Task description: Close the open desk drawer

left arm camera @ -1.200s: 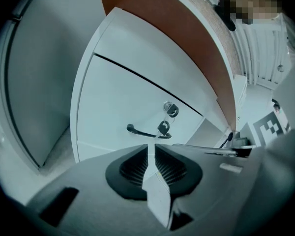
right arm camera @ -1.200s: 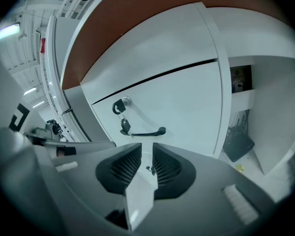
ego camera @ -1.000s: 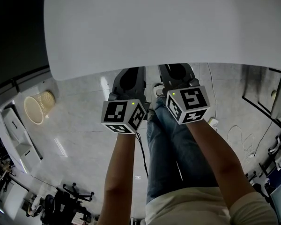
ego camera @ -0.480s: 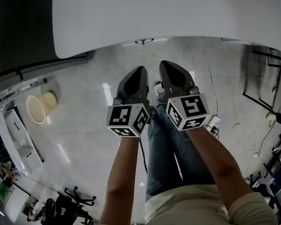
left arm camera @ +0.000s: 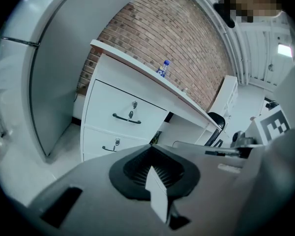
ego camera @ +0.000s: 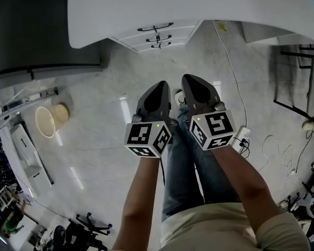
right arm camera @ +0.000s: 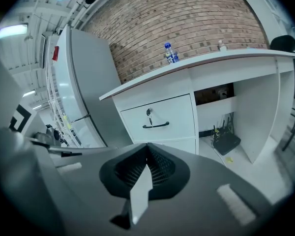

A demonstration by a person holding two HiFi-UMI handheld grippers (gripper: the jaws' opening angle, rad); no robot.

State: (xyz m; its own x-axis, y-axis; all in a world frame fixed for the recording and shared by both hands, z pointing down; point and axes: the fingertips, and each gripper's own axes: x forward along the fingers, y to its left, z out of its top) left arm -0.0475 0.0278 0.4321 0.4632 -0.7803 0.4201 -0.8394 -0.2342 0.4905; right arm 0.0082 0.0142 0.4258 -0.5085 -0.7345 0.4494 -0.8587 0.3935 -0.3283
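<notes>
Pulled back from under the table (ego camera: 199,9) edge, the left tongs (ego camera: 158,90) and right tongs (ego camera: 194,85) now sit mid-frame, both pinched together and empty. Beyond them, at upper centre, the drawers (ego camera: 170,35) have come into view. Every front looks flush, so closing seems done. The fronts face the person, with their long axes and handles (ego camera: 155,27) running left-right.

Smooth drawer front (right arm camera: 178,113), brick wall (right arm camera: 187,14), glossy floor (ego camera: 94,124)

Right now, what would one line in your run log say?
left tongs: shut, empty | right tongs: shut, empty | desk drawers: all look closed | contact: neither touches the desk
</notes>
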